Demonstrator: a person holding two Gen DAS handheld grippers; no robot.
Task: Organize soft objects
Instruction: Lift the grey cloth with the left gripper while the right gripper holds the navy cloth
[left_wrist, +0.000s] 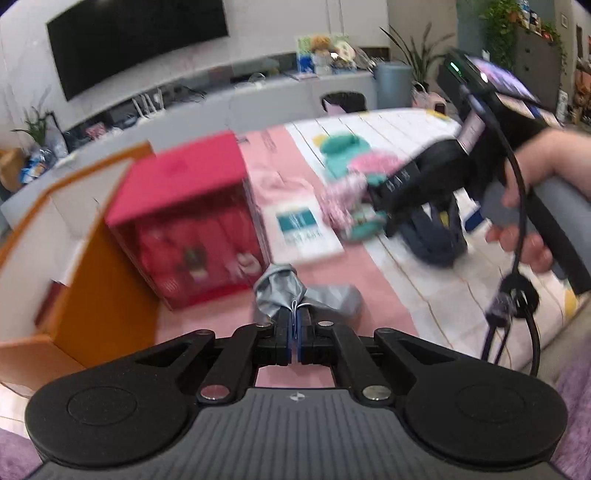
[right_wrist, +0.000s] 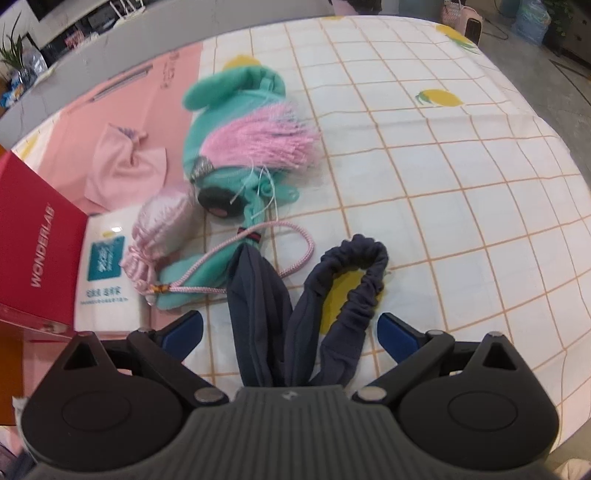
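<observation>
My left gripper is shut on a crumpled grey cloth, which hangs above the pink mat. My right gripper is open wide and points down at the table. A navy cloth with an elastic hem lies between its blue pads, and neither pad touches it. In the left wrist view the right gripper hovers over that navy cloth, held by a person's hand. Just beyond lie a teal plush toy with a pink mane, a pink satin pouch and a pale pink cloth bag.
A red box stands left of the soft things, with an open orange box beside it. A white tissue pack lies against the red box. The lemon-print checked tablecloth stretches bare to the right.
</observation>
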